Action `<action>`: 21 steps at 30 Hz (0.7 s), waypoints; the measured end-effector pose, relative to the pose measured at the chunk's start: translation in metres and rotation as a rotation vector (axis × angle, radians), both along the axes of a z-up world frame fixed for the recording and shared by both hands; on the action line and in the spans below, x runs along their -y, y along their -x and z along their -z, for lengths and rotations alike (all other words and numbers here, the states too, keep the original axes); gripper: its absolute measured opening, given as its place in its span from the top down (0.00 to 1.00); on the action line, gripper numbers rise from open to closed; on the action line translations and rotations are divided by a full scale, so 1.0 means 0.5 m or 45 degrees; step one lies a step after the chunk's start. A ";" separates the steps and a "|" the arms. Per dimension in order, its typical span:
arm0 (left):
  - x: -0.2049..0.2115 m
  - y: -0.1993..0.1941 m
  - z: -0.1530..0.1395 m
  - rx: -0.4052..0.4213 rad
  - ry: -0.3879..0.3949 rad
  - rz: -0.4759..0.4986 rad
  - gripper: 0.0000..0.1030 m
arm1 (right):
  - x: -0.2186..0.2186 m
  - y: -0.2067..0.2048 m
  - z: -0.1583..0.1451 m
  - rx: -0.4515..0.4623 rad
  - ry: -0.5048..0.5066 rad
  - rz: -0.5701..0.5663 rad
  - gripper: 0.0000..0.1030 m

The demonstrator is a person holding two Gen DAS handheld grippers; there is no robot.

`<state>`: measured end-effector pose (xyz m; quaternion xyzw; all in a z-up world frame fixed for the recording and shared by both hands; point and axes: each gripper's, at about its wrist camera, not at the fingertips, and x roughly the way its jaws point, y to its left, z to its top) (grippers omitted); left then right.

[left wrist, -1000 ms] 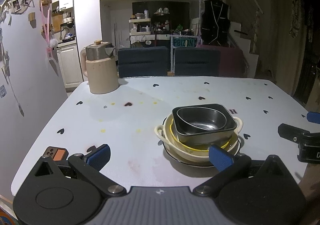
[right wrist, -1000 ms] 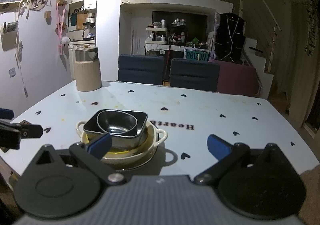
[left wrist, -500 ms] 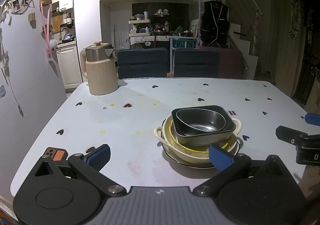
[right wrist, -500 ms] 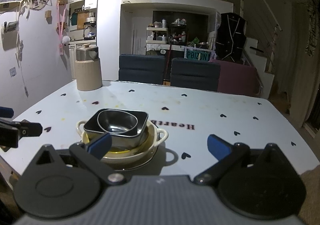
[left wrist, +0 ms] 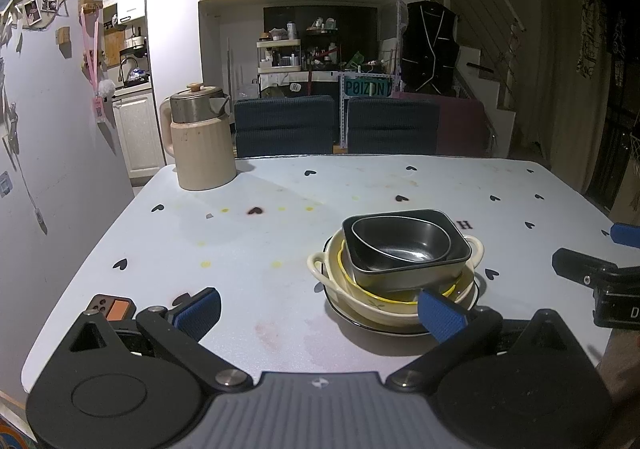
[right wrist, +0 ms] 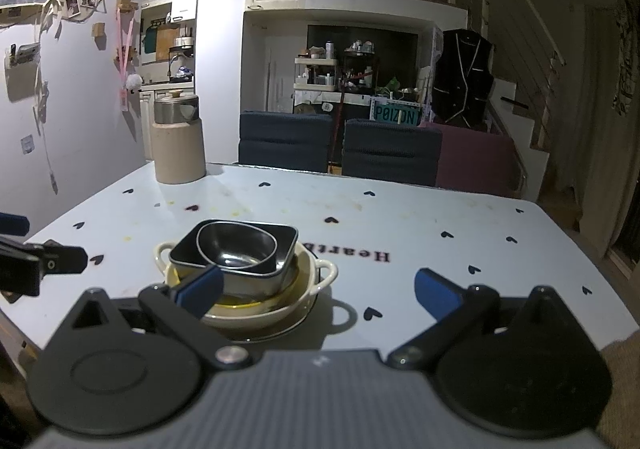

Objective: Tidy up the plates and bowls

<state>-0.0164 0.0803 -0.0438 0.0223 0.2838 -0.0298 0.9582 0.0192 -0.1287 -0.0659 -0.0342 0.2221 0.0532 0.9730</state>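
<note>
Already nested: small dark oval metal bowl [left wrist: 400,245] inside dark square metal dish [left wrist: 408,269], yellow-rimmed bowl [left wrist: 380,299], cream two-handled ceramic bowl [left wrist: 320,269] and plate [left wrist: 360,323] on the heart-patterned white tabletop [left wrist: 260,249].
Left claw [left wrist: 318,309] and right claw [right wrist: 320,289] hover wide open, empty, flanking the stack; fits either finished or awaiting unstacking, so any grip should take one rim squarely.

We're looking from two wrist cams, both sitting low at the near edge of the table [left wrist: 280,177] and facing across it toward the chairs [right wrist: 286,141]. The left one is sitting further left, the right one further right. Both are catching the same stack [left wrist: 396,269] up close, the jug [right wrist: 178,141], and each other's gripper at the frame edge.
</note>
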 end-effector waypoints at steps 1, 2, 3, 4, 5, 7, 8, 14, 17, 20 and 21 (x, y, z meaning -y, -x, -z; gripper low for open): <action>0.000 0.000 0.000 0.000 0.000 -0.001 0.00 | 0.000 0.000 0.000 0.001 0.002 -0.001 0.00; 0.000 0.000 0.000 0.000 0.000 -0.001 0.00 | 0.000 0.002 0.001 0.002 0.003 -0.002 0.00; 0.000 -0.001 0.000 0.000 0.001 -0.001 0.00 | -0.001 0.001 0.001 0.003 0.003 -0.003 0.00; 0.000 0.000 0.000 0.001 0.001 -0.001 0.00 | 0.000 0.001 0.001 0.003 0.004 -0.004 0.00; 0.000 0.000 0.000 0.000 0.002 -0.001 0.00 | 0.000 0.000 0.001 0.004 0.004 -0.004 0.00; 0.000 -0.001 0.000 0.000 0.001 -0.001 0.00 | 0.000 0.000 0.001 0.005 0.004 -0.004 0.00; 0.000 0.000 0.000 0.000 0.001 -0.001 0.00 | 0.000 0.001 0.001 0.005 0.005 -0.005 0.00; 0.000 0.000 0.000 0.000 0.000 -0.001 0.00 | 0.001 0.001 0.001 0.006 0.005 -0.003 0.00; 0.000 0.000 0.000 0.002 -0.003 -0.003 0.00 | 0.001 0.001 0.000 0.007 0.005 -0.003 0.00; 0.000 0.001 -0.004 0.006 -0.005 -0.005 0.00 | 0.001 0.000 0.000 0.009 0.006 -0.003 0.00; 0.000 0.001 -0.004 0.005 -0.006 -0.005 0.00 | 0.001 0.000 -0.001 0.010 0.006 -0.002 0.00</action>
